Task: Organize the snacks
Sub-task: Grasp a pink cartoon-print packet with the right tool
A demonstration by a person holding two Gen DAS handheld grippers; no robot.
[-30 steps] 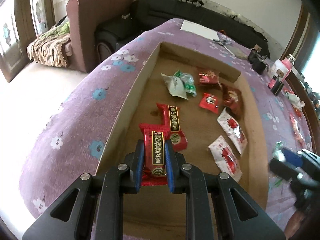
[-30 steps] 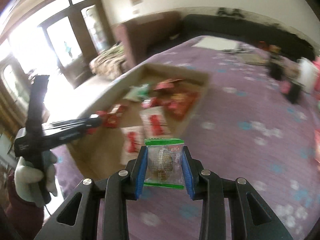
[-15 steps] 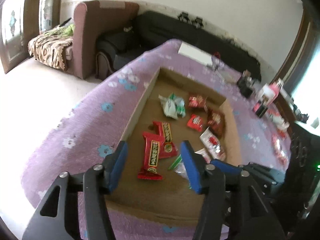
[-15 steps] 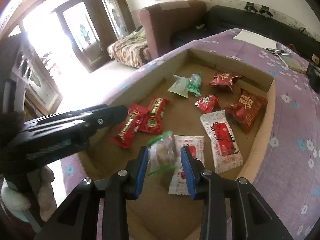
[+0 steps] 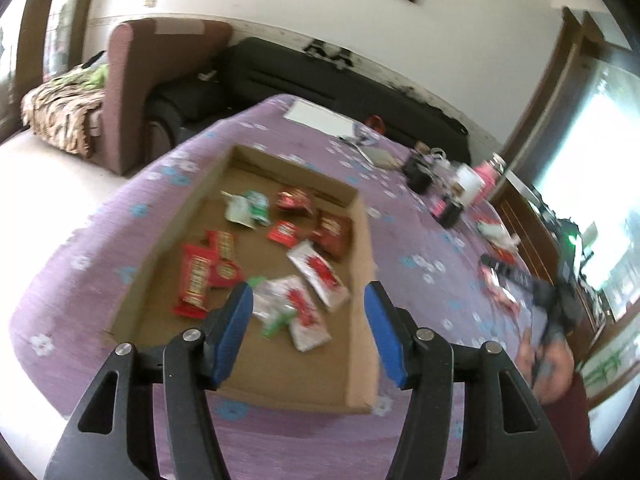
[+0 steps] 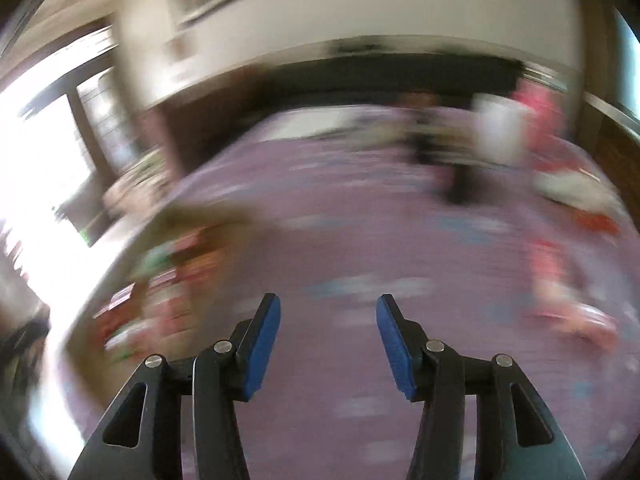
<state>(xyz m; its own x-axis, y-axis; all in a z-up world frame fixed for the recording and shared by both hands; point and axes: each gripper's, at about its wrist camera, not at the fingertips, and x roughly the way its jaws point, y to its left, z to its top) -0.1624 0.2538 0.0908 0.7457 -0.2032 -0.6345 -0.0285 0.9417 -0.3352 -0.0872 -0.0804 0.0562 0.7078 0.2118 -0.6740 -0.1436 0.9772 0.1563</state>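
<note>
snacks in box | box on table | sofa behind table

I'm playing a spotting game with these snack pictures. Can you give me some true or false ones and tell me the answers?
1. The shallow brown cardboard box sits on a purple flowered tablecloth. True.
2. The left claw is squeezing a red snack bar. False: nothing is between its blue pads; its jaws are opening above the box.
3. The clear packet with green edges lies inside the box. True.
4. The right claw holds a snack. False: its opening jaws are empty.
5. The box holds only green packets. False: most wrappers are red, like the long red snack bar.
</note>
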